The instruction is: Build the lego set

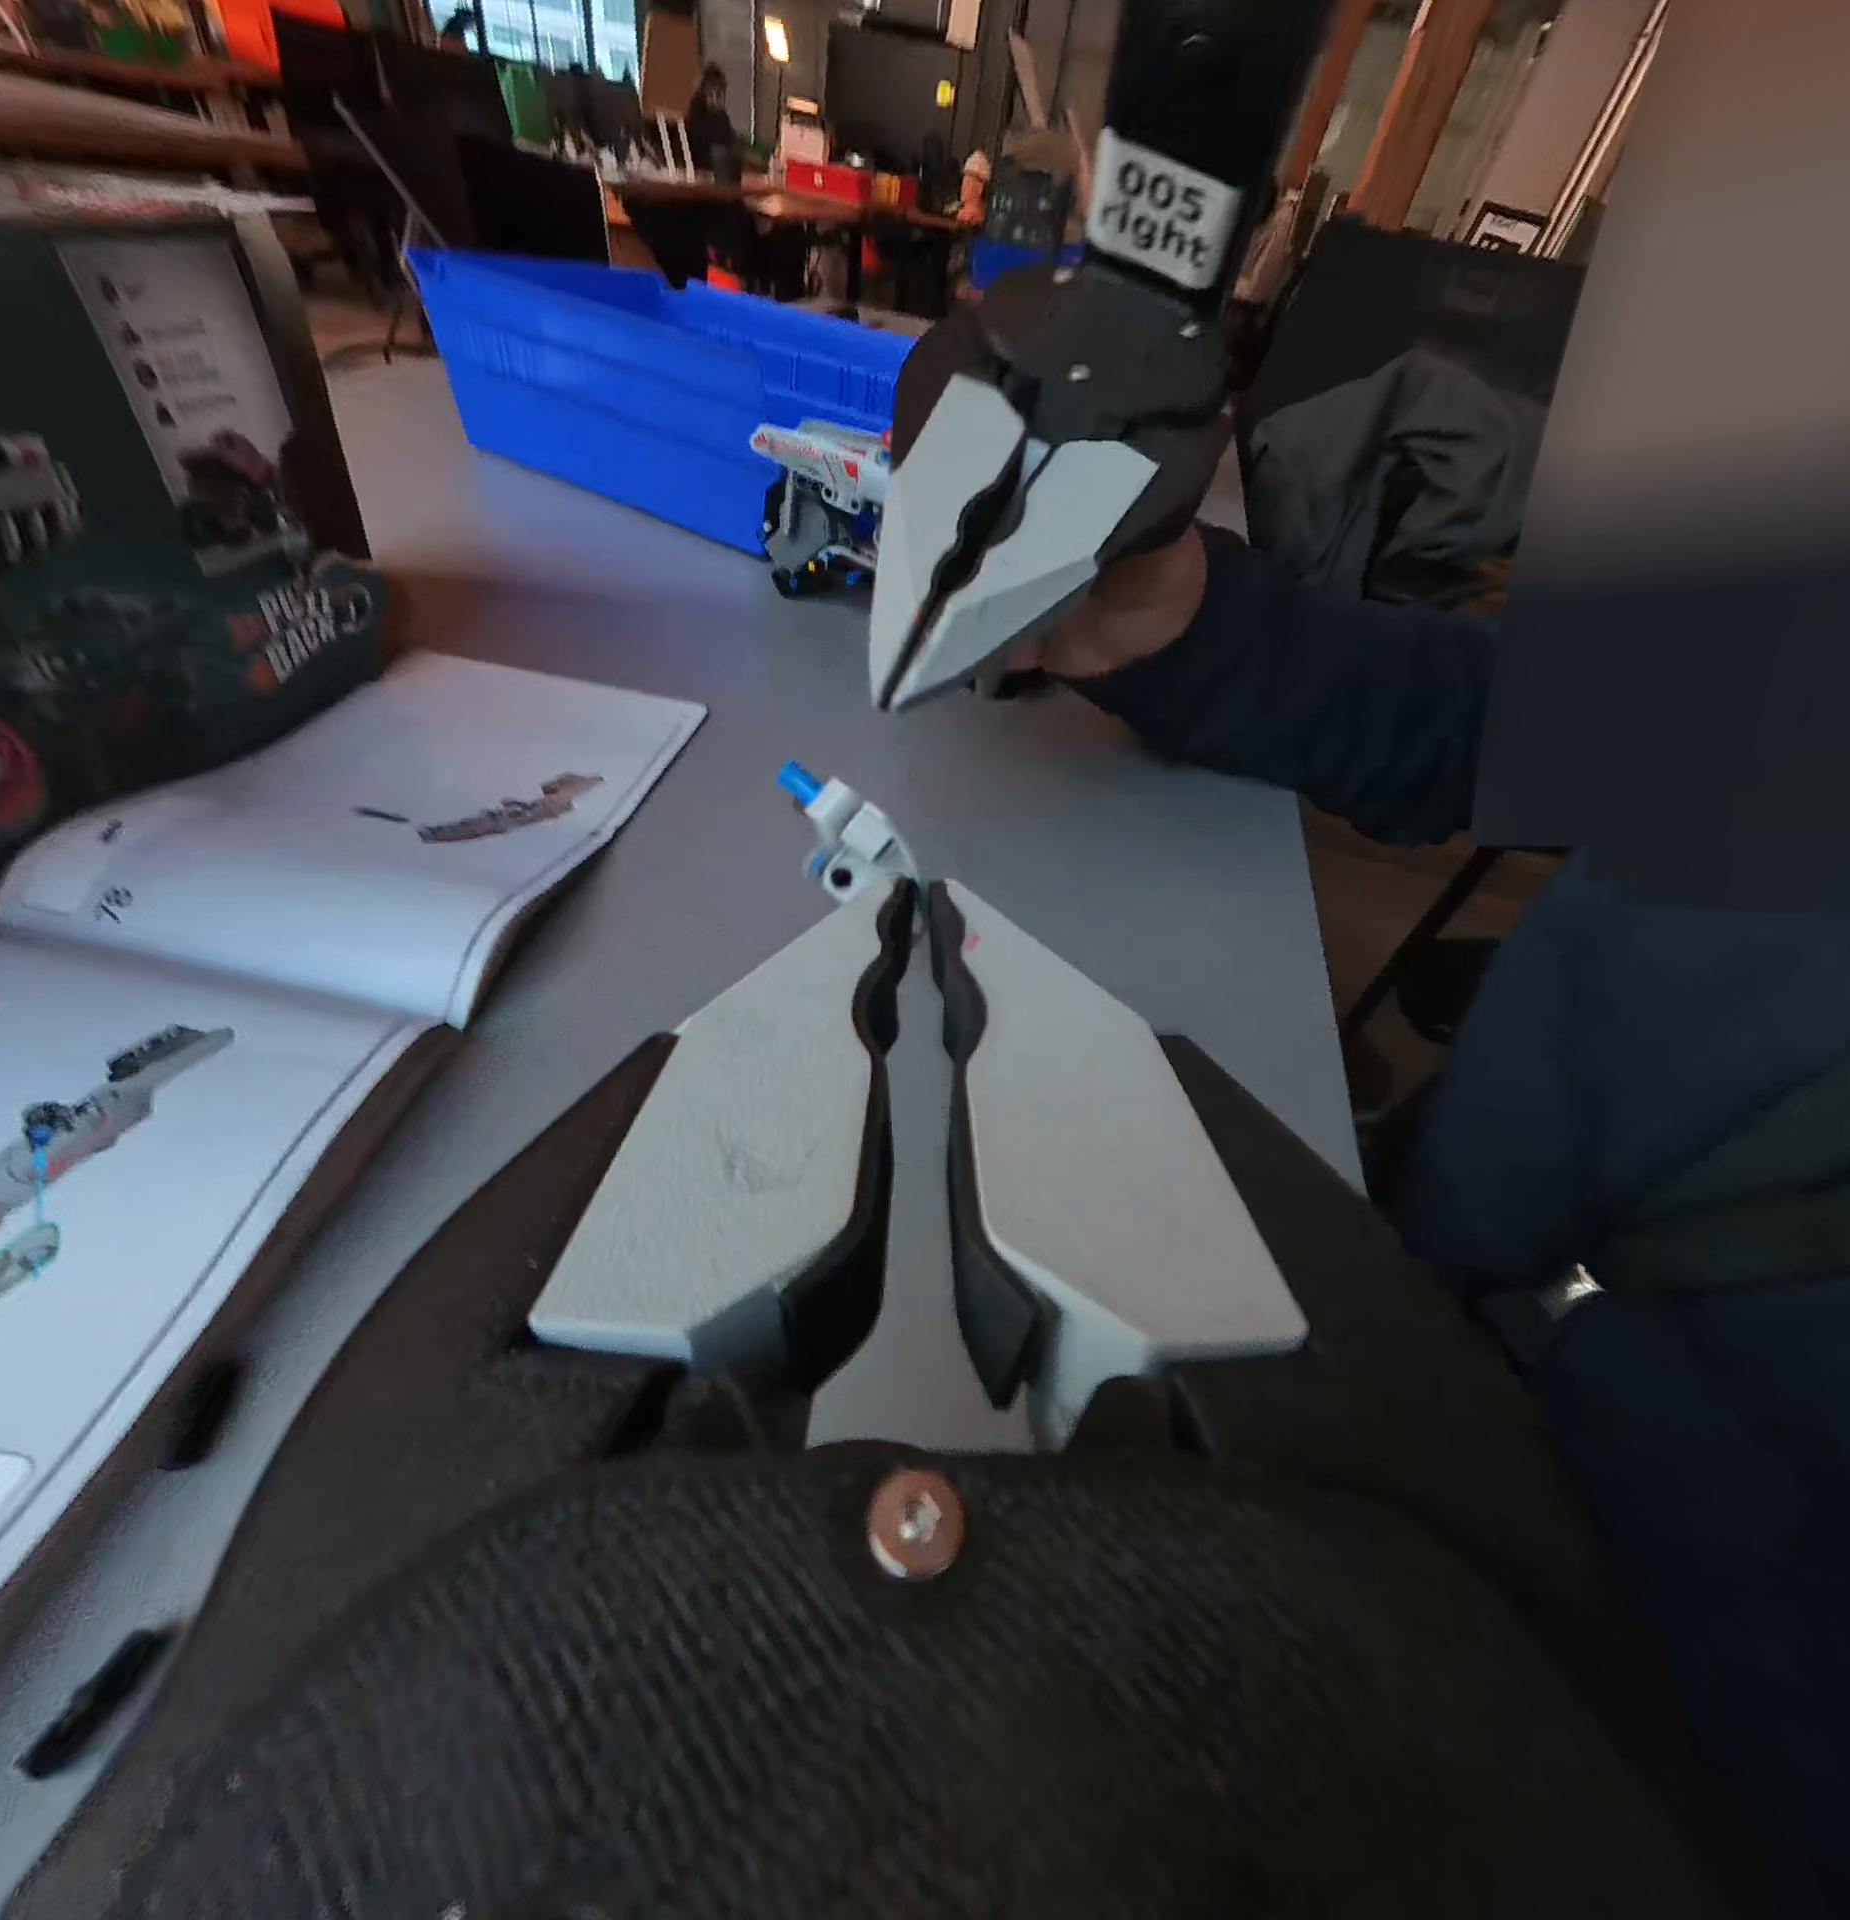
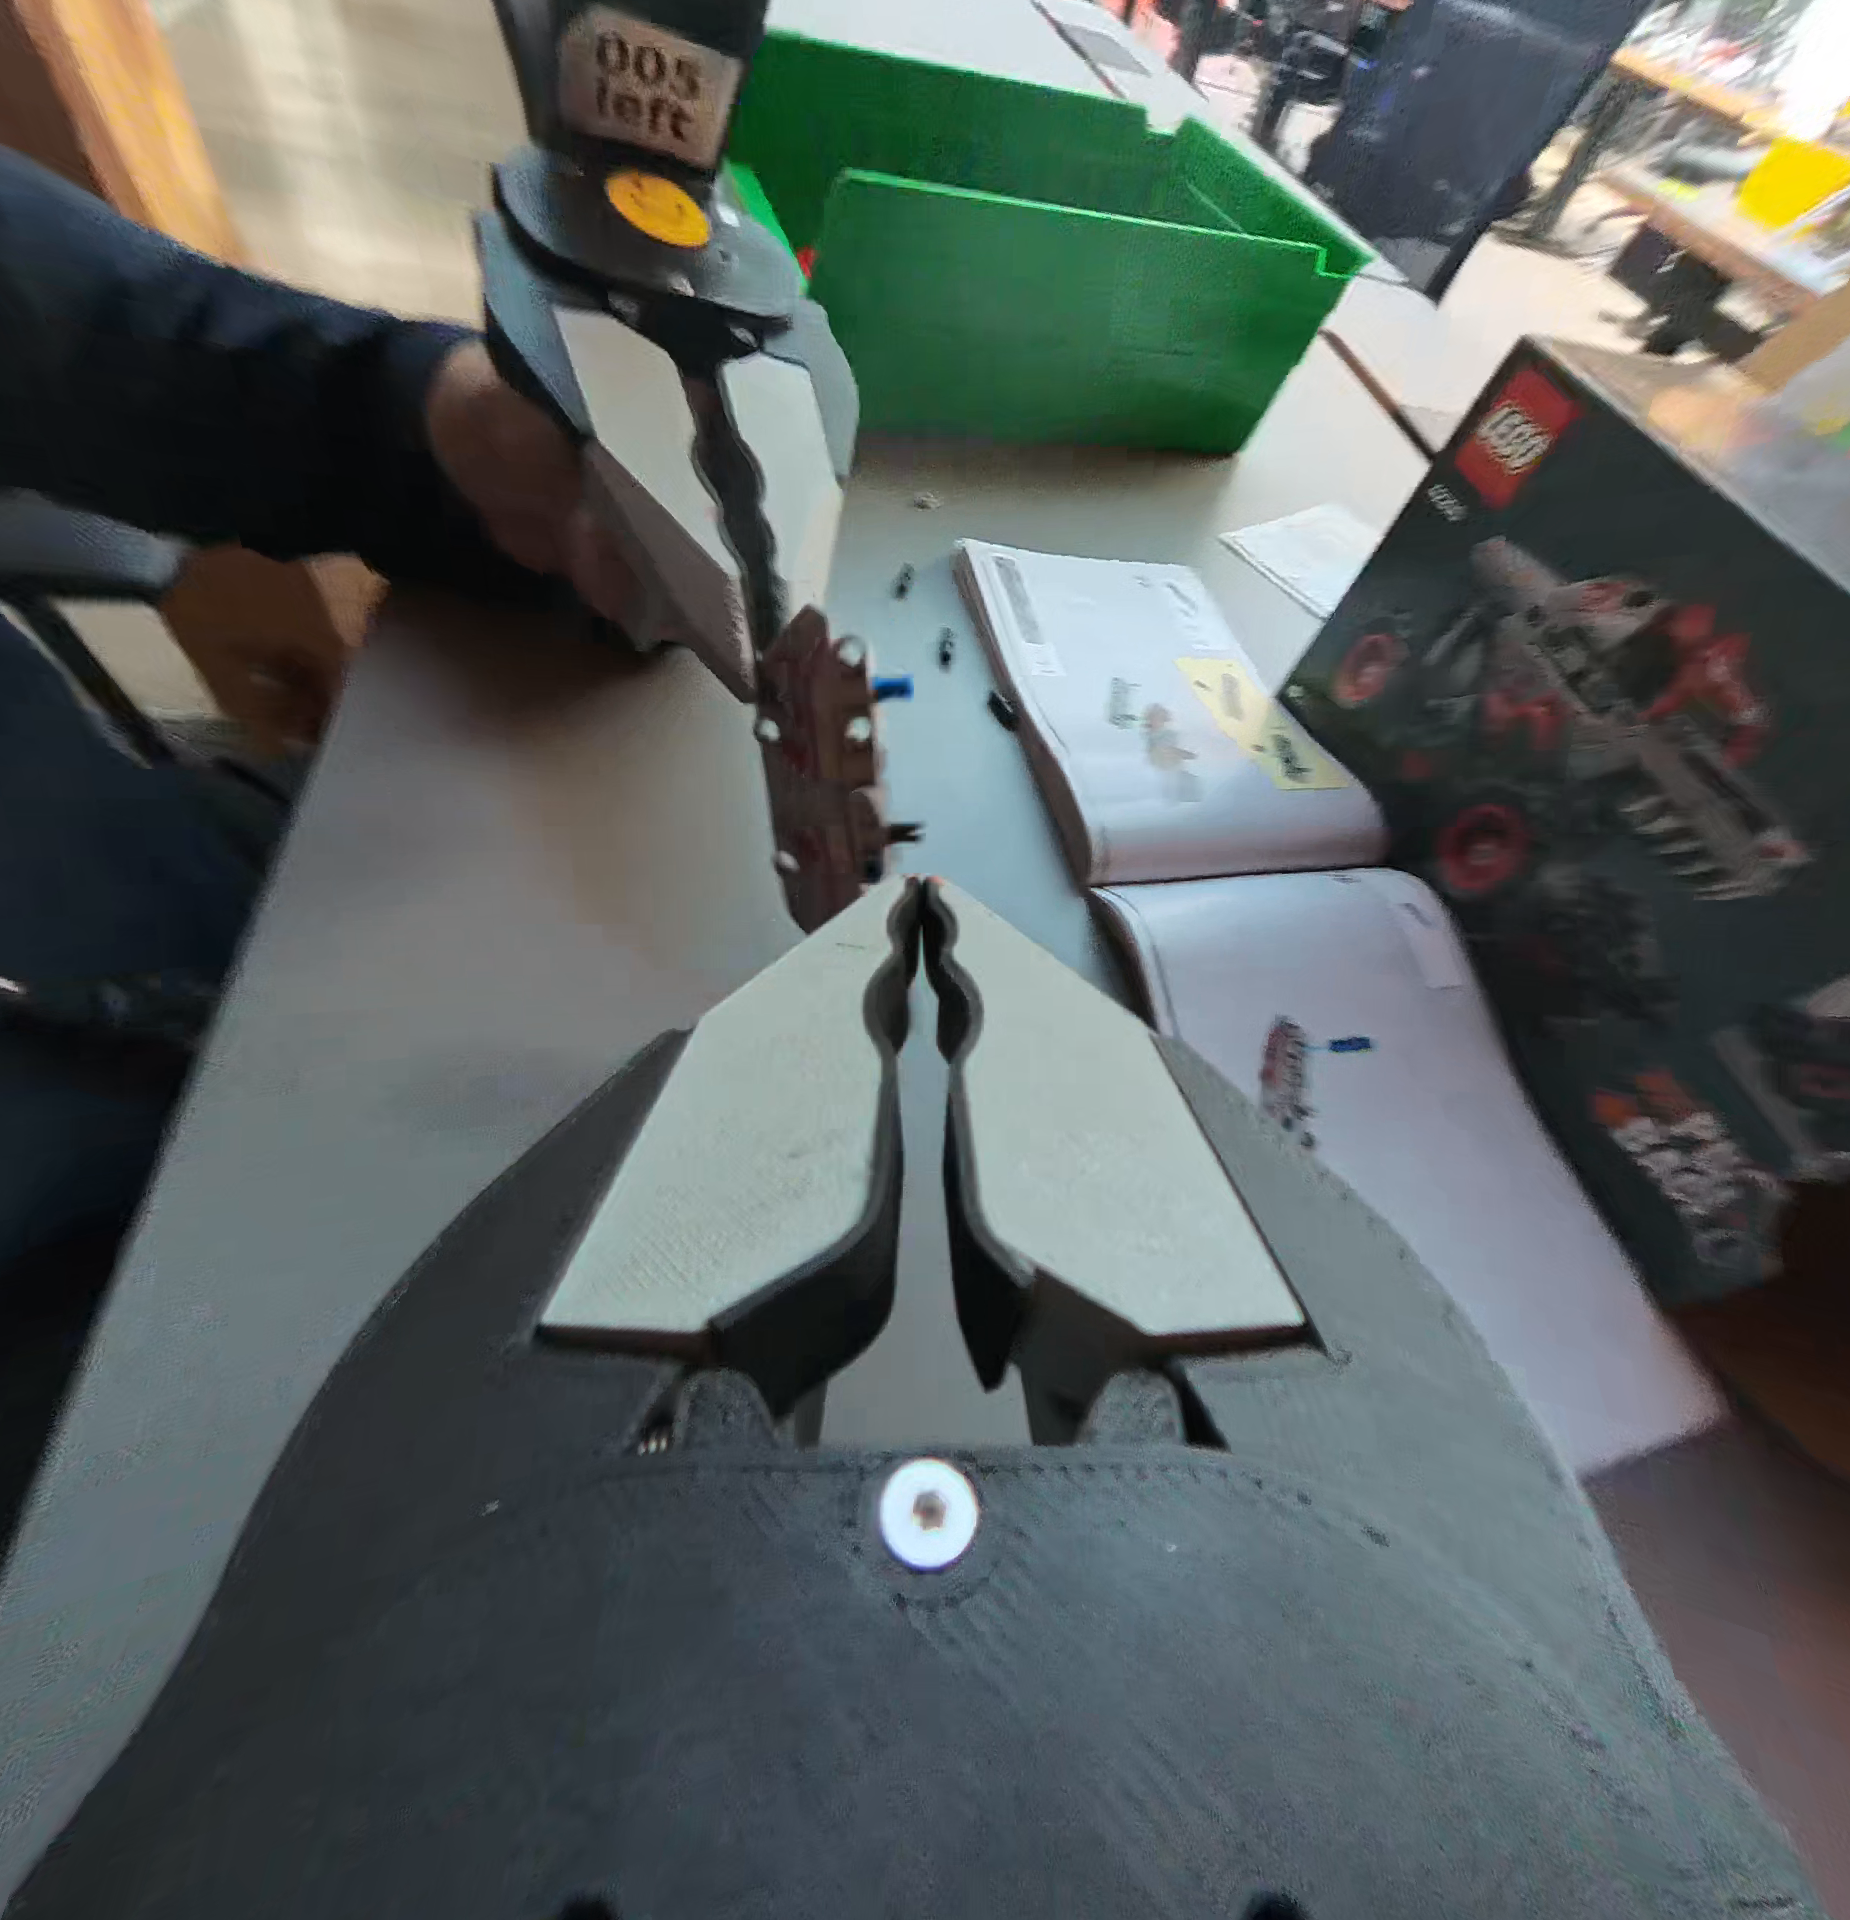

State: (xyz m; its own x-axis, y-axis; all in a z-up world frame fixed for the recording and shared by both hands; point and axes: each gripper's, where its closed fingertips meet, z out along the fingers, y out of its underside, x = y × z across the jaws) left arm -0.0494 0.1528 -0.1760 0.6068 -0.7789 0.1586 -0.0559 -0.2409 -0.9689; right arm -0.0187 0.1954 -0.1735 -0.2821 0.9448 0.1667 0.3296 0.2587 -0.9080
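My left gripper (image 1: 919,896) is shut on a small lego assembly (image 1: 850,831), pale grey with a blue pin at its far end, held above the grey table (image 1: 1056,831). In the right wrist view the left gripper (image 2: 760,670) comes in from the upper left, and the assembly (image 2: 822,758) hangs from its tips as a long dark panel with pale pin ends. My right gripper (image 2: 921,888) is shut with nothing visible between its tips, just in front of the assembly's lower end. In the left wrist view the right gripper (image 1: 885,698) hovers above and beyond the assembly.
An open instruction booklet (image 1: 360,821) (image 2: 1139,707) and the lego box (image 1: 121,540) (image 2: 1586,748) lie beside the work area. A partly built model (image 1: 827,499) stands by a blue bin (image 1: 630,384). Green bins (image 2: 1056,301) stand farther back. Loose black pins (image 2: 942,644) and a blue pin (image 2: 892,686) lie on the table. About 6 cm separates my left fingertips from my right.
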